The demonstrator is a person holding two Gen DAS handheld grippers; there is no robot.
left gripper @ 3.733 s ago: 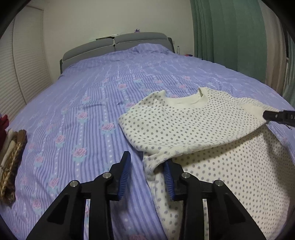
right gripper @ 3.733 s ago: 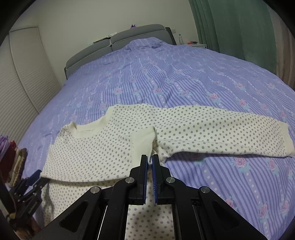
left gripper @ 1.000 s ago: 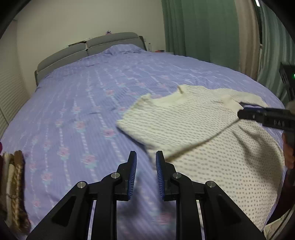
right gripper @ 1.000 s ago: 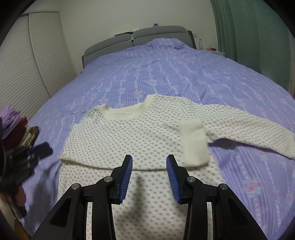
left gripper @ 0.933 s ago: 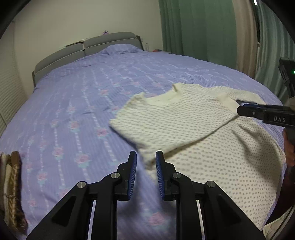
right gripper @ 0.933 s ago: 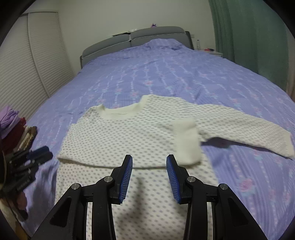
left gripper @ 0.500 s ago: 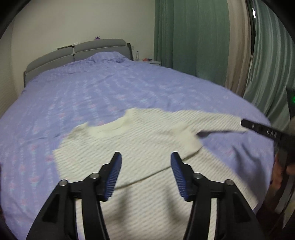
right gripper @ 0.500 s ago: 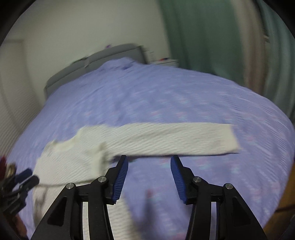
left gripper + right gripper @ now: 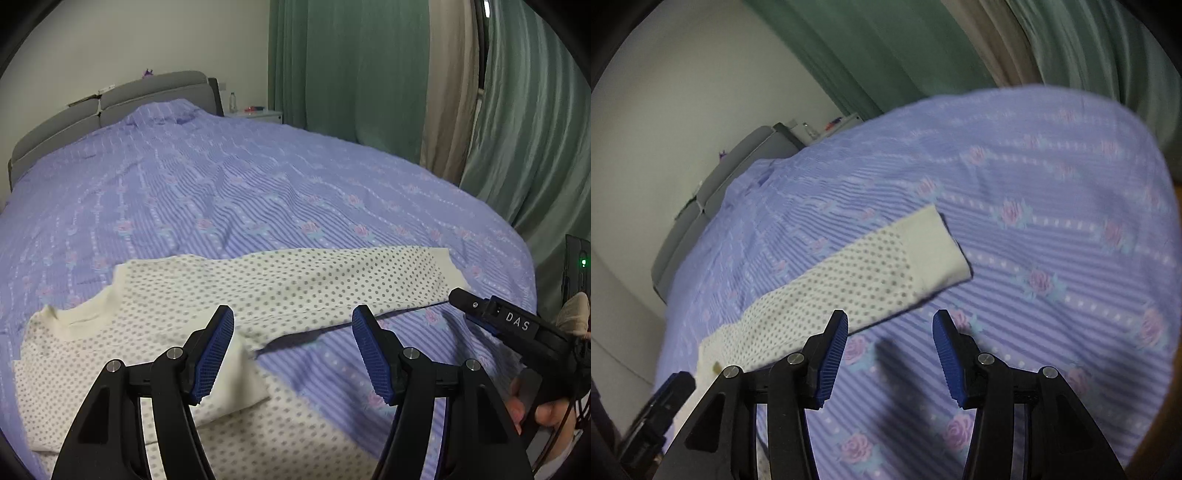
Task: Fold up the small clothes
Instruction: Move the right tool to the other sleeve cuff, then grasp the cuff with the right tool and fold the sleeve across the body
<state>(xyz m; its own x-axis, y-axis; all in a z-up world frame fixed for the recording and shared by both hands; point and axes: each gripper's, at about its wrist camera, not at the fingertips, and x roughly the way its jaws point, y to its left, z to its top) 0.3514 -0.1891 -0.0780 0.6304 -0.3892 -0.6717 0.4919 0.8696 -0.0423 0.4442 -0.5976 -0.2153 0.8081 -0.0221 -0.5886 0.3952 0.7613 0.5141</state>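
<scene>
Left tool [image 9: 293, 350] is spreading its blue pads with nothing between them, hovering over the polka-dot top [image 9: 192, 295] near its folded-in sleeve cuff [image 9: 236, 387]. Right tool [image 9: 890, 354] stands about half open and empty too, aimed at the bedspread just short of the outstretched sleeve [image 9: 857, 277]; its plain cuff [image 9: 938, 251] lies a little ahead and to the left of the pads. From the left wrist view the right tool shows low at the right edge, a hand wrapped round its handle. My read: one sleeve is already laid across the chest, and this long one is flat and straight so it can be picked up near the cuff and brought over. Neither tool has cloth yet. The top lies spread near the foot of the bed [image 9: 258, 177], on a lilac striped cover with roses, soft and slightly rumpled. Grey headboard [image 9: 110, 107] at the far end, green curtains [image 9: 351, 66] down the right side, pale wall behind.
</scene>
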